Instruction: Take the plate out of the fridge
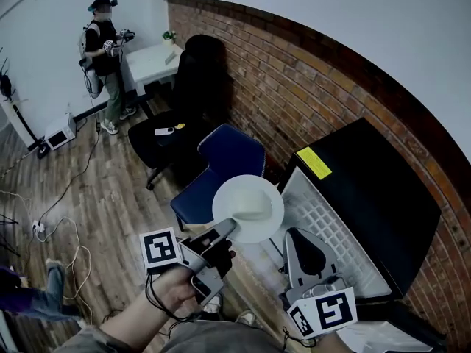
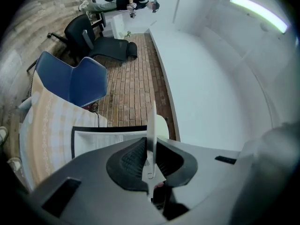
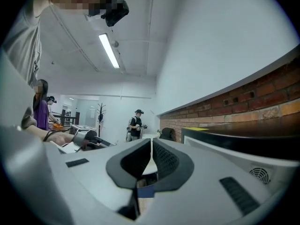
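Plate [image 1: 250, 206]: white, round, outside the fridge [image 1: 375, 190], held in the air just off the fridge's front; seen edge-on in the left gripper view [image 2: 151, 139], standing upright between the pads

Left gripper [image 1: 224, 232]: pinching the plate by its near rim, one jaw on each face of the rim [image 2: 151, 161]; marker cube towards the person, whose left hand [image 1: 176, 285] is wrapped around the grip; further from the fridge than the plate

Right gripper [image 1: 304, 245]: jaws pressed together, tips meeting, nothing held [image 3: 151, 158]; close against the fridge's front, over the white gridded panel [image 1: 324, 226]

Fridge: low black box, yellow sticker [image 1: 314, 162] on its top at the corner nearest the plate; the white gridded panel runs along its front edge

Blue chair [image 1: 224, 160]: in front of the fridge, partly under the plate

Black office chair [image 1: 184, 101]: beyond the blue chair, further from the fridge, with small items on its seat

Brick wall [image 1: 309, 94]: directly behind the fridge, running on past both chairs

White desk [image 1: 151, 61]: well apart from the fridge, at the far end of the brick wall, a small plant on it

Person [image 1: 103, 57]: standing by the white desk, far from the fridge, holding grippers

Wooden floor [image 1: 96, 190]: planked, with loose cables on it well away from the fridge
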A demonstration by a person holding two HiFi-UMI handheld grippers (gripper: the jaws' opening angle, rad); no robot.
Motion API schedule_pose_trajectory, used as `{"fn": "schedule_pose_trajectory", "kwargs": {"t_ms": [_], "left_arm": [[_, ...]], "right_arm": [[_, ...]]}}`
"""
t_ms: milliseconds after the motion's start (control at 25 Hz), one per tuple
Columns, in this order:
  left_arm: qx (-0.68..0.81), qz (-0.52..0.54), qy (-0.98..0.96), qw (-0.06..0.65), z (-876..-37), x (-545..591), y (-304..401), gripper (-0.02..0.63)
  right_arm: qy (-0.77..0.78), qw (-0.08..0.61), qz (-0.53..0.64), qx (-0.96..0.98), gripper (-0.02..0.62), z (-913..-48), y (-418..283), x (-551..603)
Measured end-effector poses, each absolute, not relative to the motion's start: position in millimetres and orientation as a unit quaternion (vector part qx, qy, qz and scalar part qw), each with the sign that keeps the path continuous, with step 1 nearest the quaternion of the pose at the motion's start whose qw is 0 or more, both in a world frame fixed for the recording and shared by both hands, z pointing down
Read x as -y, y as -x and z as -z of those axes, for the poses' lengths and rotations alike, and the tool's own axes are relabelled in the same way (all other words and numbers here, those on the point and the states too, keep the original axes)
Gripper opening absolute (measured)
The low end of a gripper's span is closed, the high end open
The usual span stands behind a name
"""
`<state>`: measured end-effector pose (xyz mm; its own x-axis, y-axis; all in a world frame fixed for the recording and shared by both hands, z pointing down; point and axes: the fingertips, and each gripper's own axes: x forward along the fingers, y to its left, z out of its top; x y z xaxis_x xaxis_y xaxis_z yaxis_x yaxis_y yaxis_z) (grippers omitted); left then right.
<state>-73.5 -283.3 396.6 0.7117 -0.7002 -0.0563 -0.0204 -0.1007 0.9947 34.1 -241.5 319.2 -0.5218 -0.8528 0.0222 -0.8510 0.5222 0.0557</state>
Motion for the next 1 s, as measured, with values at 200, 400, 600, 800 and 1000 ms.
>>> {"fn": "schedule_pose_trajectory", "kwargs": {"t_ms": [200, 400, 600, 800, 1000], "left_arm": [[0.289, 0.297, -0.684, 0.600, -392, 278, 109, 0.044], [0.310, 0.313, -0.677, 0.589, -392, 269, 137, 0.044], [0.330, 0.324, -0.668, 0.583, -398, 260, 160, 0.044], [0.350, 0.329, -0.658, 0.580, -412, 251, 180, 0.044], [0.366, 0.328, -0.648, 0.581, -431, 243, 194, 0.044]], "right_arm": [[-0.460, 0.015, 0.022, 0.887, 0.032, -316, -11, 243], [-0.437, 0.016, 0.020, 0.899, 0.032, -320, 10, 244], [-0.419, 0.025, 0.015, 0.908, 0.032, -330, 27, 245], [-0.403, 0.038, 0.005, 0.914, 0.032, -350, 43, 247], [-0.397, 0.056, -0.011, 0.916, 0.032, -381, 52, 250]]}}
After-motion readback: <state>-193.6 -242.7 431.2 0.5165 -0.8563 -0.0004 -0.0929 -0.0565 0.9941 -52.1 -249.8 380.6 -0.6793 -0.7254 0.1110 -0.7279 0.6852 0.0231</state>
